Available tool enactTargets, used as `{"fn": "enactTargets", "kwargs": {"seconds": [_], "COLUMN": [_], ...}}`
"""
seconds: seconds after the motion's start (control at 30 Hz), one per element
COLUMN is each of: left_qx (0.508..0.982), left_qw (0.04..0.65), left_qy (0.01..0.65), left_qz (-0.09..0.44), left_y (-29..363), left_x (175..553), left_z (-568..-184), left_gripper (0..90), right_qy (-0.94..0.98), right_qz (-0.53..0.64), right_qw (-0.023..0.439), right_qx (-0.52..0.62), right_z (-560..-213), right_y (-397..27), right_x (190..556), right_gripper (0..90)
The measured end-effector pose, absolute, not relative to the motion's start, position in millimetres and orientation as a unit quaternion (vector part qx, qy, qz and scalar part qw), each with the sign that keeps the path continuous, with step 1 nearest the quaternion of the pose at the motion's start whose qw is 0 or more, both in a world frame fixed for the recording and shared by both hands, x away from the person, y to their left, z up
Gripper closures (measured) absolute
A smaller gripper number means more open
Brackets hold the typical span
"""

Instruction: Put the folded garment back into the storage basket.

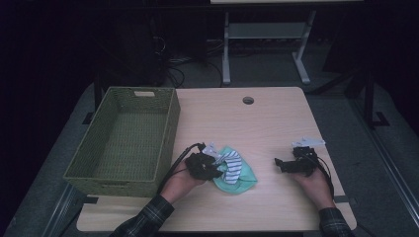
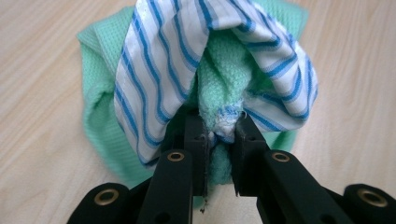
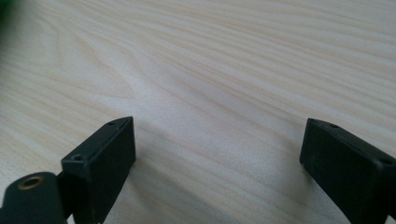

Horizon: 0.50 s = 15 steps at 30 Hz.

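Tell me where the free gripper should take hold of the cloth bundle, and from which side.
Judging by its pose, grip the green cloth at its loose right-hand edge, where it lies flat and bare on the table. Come in low from the right with the right gripper, whose fingers stand wide open. The left gripper already pinches the bunched left end, with the striped cloth draped on top.

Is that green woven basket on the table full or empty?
Empty: the high view shows the basket's bare woven floor, and the cloths lie outside it on the table.
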<state>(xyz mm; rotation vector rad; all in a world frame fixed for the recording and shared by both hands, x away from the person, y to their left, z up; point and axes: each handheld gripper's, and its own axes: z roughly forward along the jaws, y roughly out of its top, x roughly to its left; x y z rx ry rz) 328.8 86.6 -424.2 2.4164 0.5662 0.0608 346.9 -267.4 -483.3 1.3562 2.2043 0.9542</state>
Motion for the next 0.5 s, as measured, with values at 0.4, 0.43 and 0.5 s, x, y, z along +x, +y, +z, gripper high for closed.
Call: {"fn": "enactTargets", "kwargs": {"seconds": [0.4,0.43,0.5], "left_qx": [0.913,0.913,0.911], "left_qw": [0.344,0.344,0.348], "left_qy": [0.217,0.219,0.221], "left_qz": [0.01,0.011,0.011], "left_y": [93,94,94], "left_x": [332,332,333], "left_z": [-395,-391,-386], "left_gripper": [78.4,78.4,78.4], "right_qy": [0.784,0.785,0.785], "right_qz": [0.34,0.339,0.34], "right_qw": [0.19,0.19,0.191], "right_qx": [0.483,0.483,0.482], "right_z": [-483,-483,-483], "right_y": [-267,-267,-267], "right_x": [347,347,347], "right_gripper": [9.8,9.8,9.8]}}
